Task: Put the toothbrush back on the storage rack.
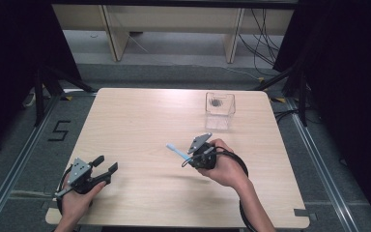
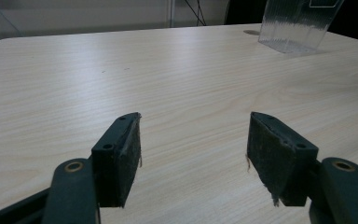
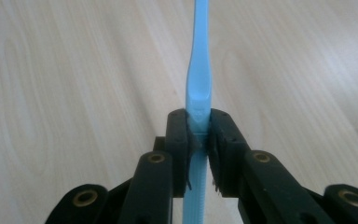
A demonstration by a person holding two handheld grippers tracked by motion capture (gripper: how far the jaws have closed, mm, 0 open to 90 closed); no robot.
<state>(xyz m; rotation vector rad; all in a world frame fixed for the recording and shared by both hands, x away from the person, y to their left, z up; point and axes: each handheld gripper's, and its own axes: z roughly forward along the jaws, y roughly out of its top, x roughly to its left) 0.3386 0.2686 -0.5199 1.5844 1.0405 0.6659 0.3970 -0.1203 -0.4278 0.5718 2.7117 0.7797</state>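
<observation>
A light blue toothbrush (image 3: 198, 79) runs straight up between the jaws of my right gripper (image 3: 199, 122), which is shut on its handle. In the high view the right gripper (image 1: 189, 155) sits right of the table's middle, and the toothbrush (image 1: 176, 151) sticks out from it toward the upper left, above the wood. My left gripper (image 1: 106, 164) rests near the table's front left corner, jaws open with nothing between them. In its own view the left gripper (image 2: 193, 140) looks across bare tabletop between its two black pads (image 2: 129, 154).
A clear plastic cup-like container (image 1: 220, 106) stands at the back right of the wooden table (image 1: 140, 121); it also rises at the top right of the left gripper view, as the ribbed container (image 2: 298, 23). Black stands and cables flank the table.
</observation>
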